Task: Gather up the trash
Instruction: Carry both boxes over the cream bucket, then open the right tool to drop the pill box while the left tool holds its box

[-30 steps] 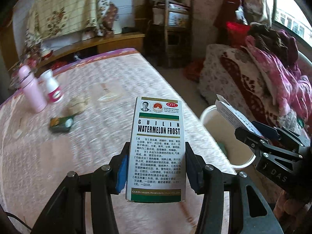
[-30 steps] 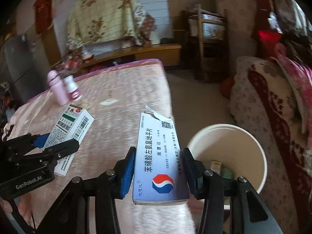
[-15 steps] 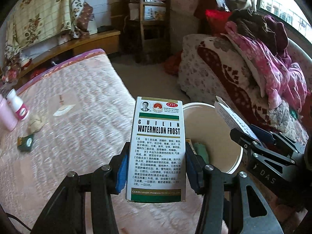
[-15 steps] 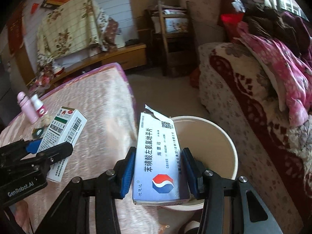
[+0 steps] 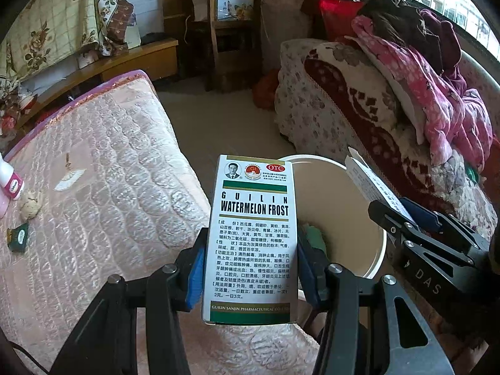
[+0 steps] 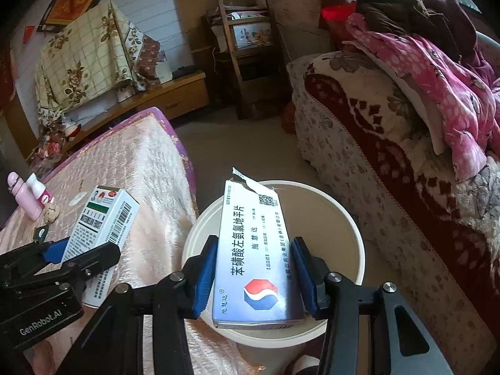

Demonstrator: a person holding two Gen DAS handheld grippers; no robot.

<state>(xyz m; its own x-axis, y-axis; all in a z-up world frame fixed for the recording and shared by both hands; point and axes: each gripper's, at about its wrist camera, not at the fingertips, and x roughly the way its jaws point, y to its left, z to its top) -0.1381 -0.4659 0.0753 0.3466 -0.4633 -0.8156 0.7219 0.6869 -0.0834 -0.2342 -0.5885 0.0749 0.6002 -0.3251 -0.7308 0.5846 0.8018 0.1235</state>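
While hovering by bucket (image 6: pixel 350 228): left gripper (image 5: pixel 248 268) clamping green box (image 5: pixel 253 234) across long sides, just short of rim; right gripper (image 6: pixel 254 278) pinching torn blue box (image 6: pixel 253 250) above opening. Judging both light, thin-walled, crushable; gripping mid-body best.

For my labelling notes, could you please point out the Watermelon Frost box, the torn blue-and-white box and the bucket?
Watermelon Frost box (image 5: pixel 253 234), left wrist view, printed front.
Torn blue-and-white box (image 6: pixel 254 250), right wrist view, top face.
Bucket (image 6: pixel 350 228), right wrist view, right rim.
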